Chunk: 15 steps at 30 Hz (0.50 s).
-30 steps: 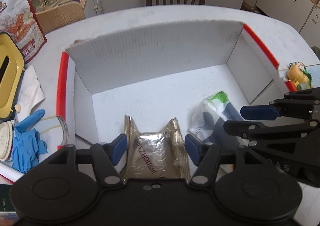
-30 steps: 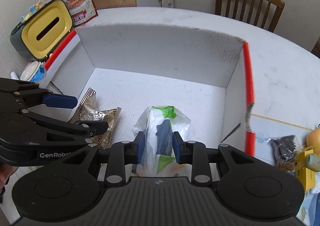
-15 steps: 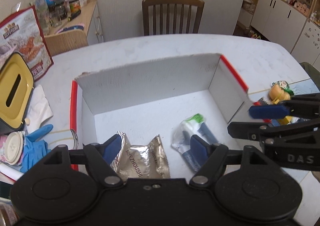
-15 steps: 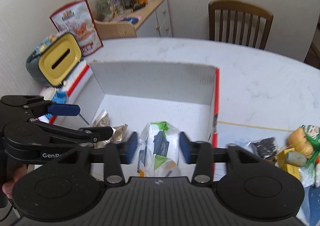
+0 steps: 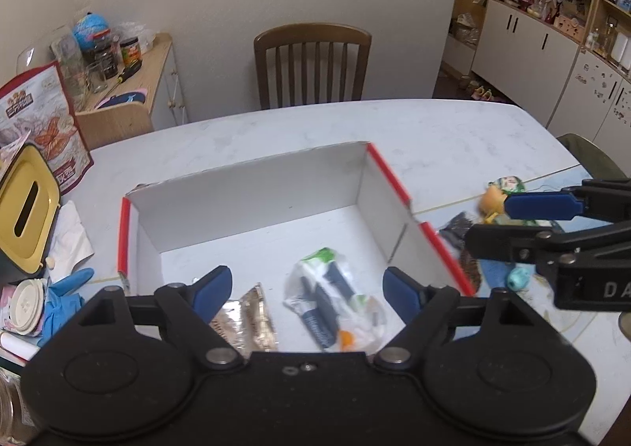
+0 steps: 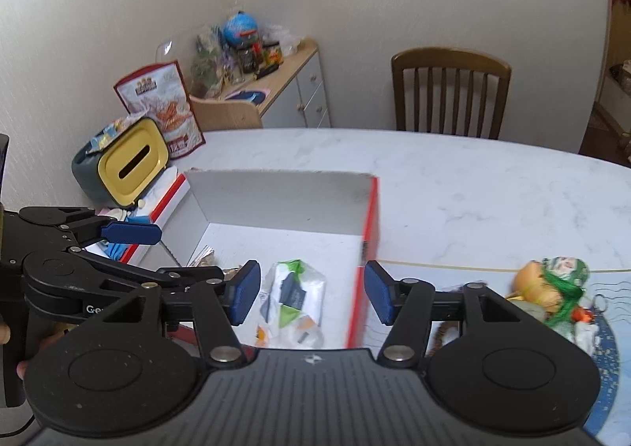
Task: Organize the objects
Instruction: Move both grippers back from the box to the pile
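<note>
A white cardboard box (image 5: 252, 189) (image 6: 276, 193) with red edges stands open on the table. Inside it lie a shiny foil packet (image 5: 248, 318) and a white plastic bag with green and dark print (image 5: 331, 300) (image 6: 292, 300). My left gripper (image 5: 307, 288) hovers open above the box's near side, nothing between its fingers. My right gripper (image 6: 311, 294) is open too, raised over the box's right wall, and appears from the side in the left wrist view (image 5: 512, 221). The left gripper shows at the left of the right wrist view (image 6: 157, 249).
A yellow-lidded tissue box (image 5: 23, 209), blue gloves (image 5: 59, 300) and a snack bag (image 5: 43, 122) sit left of the box. Small toys and a dark packet (image 6: 548, 288) lie on a mat to the right. A wooden chair (image 5: 311, 63) stands beyond the table.
Both grippers opened wider and rose up and back from the box. The right one let go of the white plastic bag, which now lies in the box beside the foil packet.
</note>
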Each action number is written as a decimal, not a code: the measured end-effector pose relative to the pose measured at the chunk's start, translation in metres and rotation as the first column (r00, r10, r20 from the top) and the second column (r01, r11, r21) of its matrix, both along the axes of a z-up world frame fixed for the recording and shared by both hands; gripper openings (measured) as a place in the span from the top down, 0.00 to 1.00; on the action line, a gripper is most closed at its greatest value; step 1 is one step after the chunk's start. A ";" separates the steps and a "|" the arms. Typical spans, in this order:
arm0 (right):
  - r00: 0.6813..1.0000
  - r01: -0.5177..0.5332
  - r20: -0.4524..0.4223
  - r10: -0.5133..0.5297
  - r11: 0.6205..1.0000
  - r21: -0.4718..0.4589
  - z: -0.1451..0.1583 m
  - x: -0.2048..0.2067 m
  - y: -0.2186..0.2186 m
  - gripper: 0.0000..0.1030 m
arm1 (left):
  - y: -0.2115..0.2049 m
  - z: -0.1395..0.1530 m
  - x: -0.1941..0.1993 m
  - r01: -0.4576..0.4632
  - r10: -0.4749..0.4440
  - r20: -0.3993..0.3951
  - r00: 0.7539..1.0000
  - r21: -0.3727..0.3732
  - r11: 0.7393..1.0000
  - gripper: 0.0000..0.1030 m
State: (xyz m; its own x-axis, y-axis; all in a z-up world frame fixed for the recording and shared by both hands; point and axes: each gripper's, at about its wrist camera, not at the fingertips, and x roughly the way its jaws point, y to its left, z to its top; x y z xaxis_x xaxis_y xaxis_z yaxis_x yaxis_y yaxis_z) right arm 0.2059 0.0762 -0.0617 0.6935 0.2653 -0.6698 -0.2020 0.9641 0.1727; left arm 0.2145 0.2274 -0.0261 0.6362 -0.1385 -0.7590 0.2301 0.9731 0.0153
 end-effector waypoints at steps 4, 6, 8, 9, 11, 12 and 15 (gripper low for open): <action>1.000 0.016 0.026 -0.016 1.000 0.005 0.006 -0.017 -0.022 0.37 | -0.016 0.005 -0.007 0.011 -0.011 0.018 1.000 0.002 1.000 0.15; 0.999 0.019 0.037 -0.020 1.000 0.004 0.007 -0.024 -0.033 0.35 | -0.024 0.006 -0.010 0.012 -0.012 0.023 1.000 0.002 1.000 0.14; 0.998 0.021 0.052 -0.021 1.000 0.001 0.009 -0.030 -0.044 0.31 | -0.033 0.007 -0.011 0.009 -0.009 0.024 1.000 -0.001 1.000 0.13; 0.998 0.023 0.058 -0.023 1.000 0.000 0.009 -0.034 -0.050 0.30 | -0.037 0.007 -0.012 0.006 -0.006 0.023 1.000 -0.001 1.000 0.11; 0.997 0.031 0.065 -0.031 1.000 0.002 0.008 -0.040 -0.065 0.30 | -0.046 0.008 -0.014 0.001 -0.001 0.025 1.000 -0.003 1.000 0.09; 0.997 0.036 0.065 -0.036 0.999 0.002 0.007 -0.043 -0.073 0.28 | -0.050 0.007 -0.015 -0.001 0.001 0.025 1.000 -0.004 1.000 0.07; 0.997 0.054 0.059 -0.053 0.999 -0.003 0.001 -0.047 -0.096 0.26 | -0.064 0.005 -0.016 -0.010 0.010 0.024 1.000 -0.008 1.000 0.05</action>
